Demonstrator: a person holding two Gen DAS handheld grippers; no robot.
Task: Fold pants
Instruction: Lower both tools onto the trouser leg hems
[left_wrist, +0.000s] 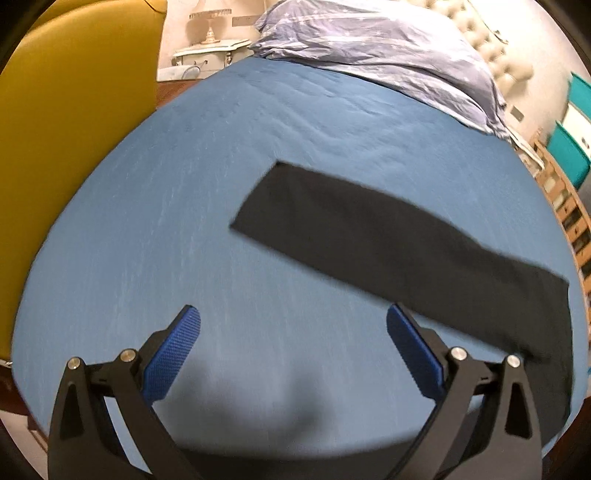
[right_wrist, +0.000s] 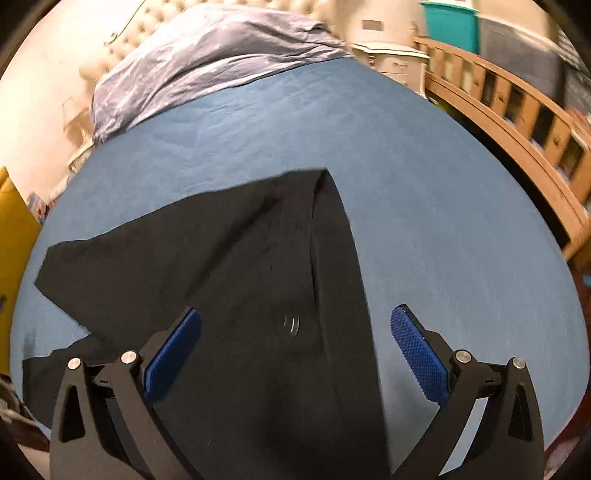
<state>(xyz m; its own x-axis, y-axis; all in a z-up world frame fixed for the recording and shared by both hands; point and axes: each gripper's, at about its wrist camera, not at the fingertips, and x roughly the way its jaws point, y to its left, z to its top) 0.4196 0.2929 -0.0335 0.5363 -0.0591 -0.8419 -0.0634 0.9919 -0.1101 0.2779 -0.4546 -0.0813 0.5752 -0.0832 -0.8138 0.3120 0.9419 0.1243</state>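
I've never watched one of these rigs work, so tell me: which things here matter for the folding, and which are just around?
For the job:
black fabric pants
left gripper
right gripper
blue bed sheet

Just around:
crumpled lilac duvet
yellow padded chair
wooden slatted rail

Bed w/ blue sheet (left_wrist: 184, 221), black pants (right_wrist: 221, 258) spread flat on it, crumpled lilac duvet (left_wrist: 388, 48) at far end

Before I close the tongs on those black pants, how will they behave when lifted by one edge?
The black pants will likely be floppy: they lie flat on the blue sheet with soft creases, so the free part should sag. They look thin, probably light. The matte fabric should hold in the right tongs, whose pads are textured. The left tongs hang open over bare sheet.
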